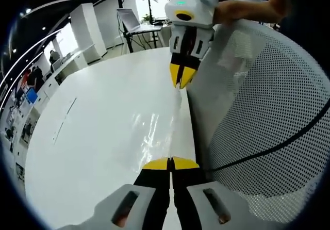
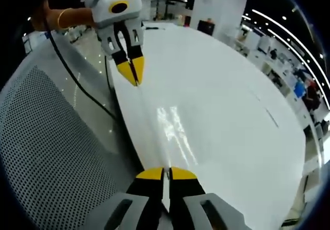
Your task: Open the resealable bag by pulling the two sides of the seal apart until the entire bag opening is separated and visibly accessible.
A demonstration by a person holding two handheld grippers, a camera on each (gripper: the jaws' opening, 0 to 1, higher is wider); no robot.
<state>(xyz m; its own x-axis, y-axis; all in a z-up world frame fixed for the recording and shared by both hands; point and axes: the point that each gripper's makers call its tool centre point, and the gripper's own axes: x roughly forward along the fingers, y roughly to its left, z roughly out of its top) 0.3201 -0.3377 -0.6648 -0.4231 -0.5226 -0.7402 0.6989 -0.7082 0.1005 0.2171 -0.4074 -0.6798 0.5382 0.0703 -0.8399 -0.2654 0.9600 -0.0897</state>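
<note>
Pinching the clear bag [image 1: 154, 132] over the white counter [image 1: 93, 137], the left claw [image 1: 170, 163] is facing the right claw [image 1: 181, 80] along the bag's length. Opposite, the right claw [image 2: 166, 173] is gripping the bag [image 2: 172, 127] too, stretched toward the left claw [image 2: 133, 72].

white table [image 1: 93, 137] mid-frame | mesh chair [image 1: 268, 111] at 3 o'clock | black cable [image 1: 289, 140] across it | laptop [image 1: 129, 19] way back at 12
</note>
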